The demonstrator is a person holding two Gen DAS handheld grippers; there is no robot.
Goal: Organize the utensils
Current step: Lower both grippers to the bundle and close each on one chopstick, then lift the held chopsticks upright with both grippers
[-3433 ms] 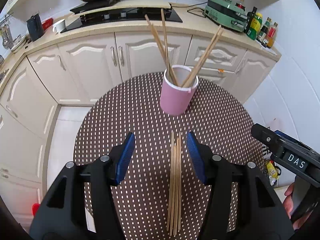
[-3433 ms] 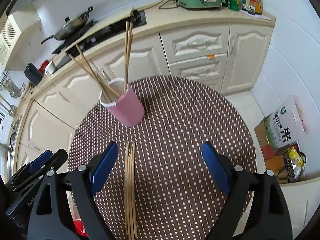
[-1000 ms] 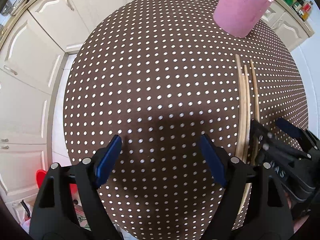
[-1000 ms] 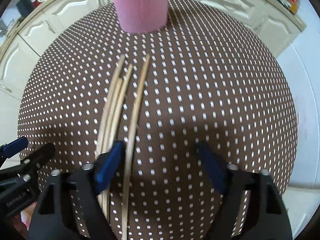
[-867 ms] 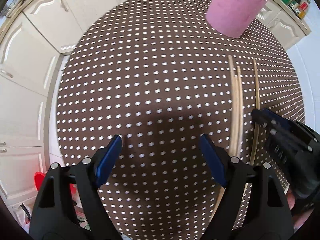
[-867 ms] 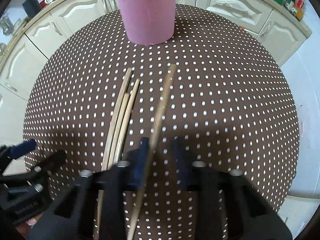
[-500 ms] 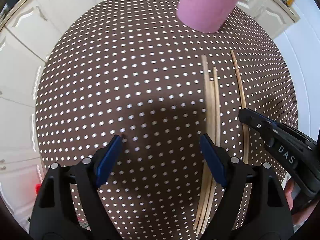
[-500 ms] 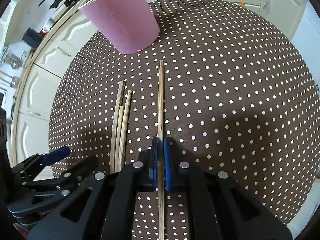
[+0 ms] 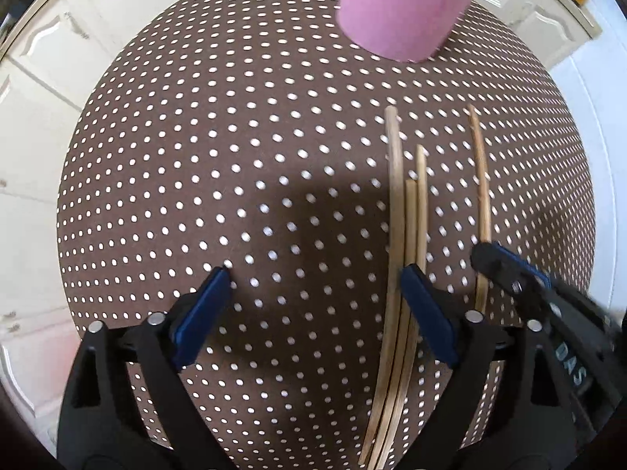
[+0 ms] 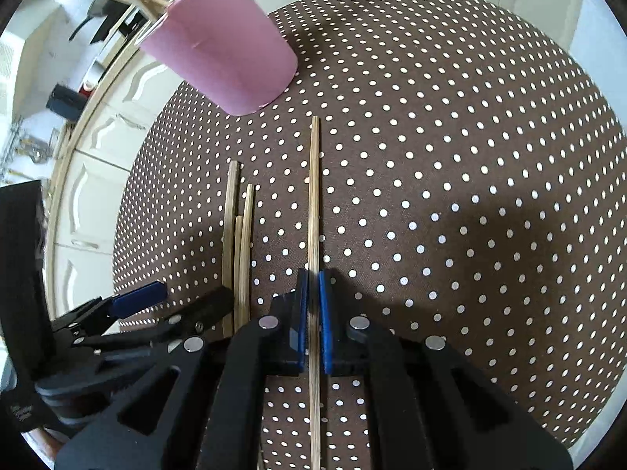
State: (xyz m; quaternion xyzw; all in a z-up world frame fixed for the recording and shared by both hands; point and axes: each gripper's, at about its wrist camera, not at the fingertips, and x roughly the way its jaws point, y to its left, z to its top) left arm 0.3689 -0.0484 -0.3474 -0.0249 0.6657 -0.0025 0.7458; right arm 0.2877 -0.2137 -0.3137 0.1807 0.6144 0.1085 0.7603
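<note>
A pink cup (image 9: 407, 4) holding several chopsticks stands at the far side of the round brown polka-dot table (image 9: 235, 156); it also shows in the right wrist view (image 10: 223, 55). My right gripper (image 10: 312, 286) is shut on one wooden chopstick (image 10: 313, 196), which points toward the cup; the same chopstick (image 9: 481, 196) shows in the left wrist view. Three loose chopsticks (image 9: 407, 254) lie on the cloth by my left gripper's right finger; they also show in the right wrist view (image 10: 237, 243). My left gripper (image 9: 313, 305) is open and empty, low over the table.
Cream kitchen cabinets (image 9: 47, 78) surround the table on the far and left sides. A counter with a pan and dark items (image 10: 90, 39) runs behind the cup. The table edge drops off to white floor on the right (image 9: 595, 98).
My right gripper closed on one chopstick and drew it to the right, away from the other three. My left gripper shifted right and closer, so the loose chopsticks now lie by its right finger.
</note>
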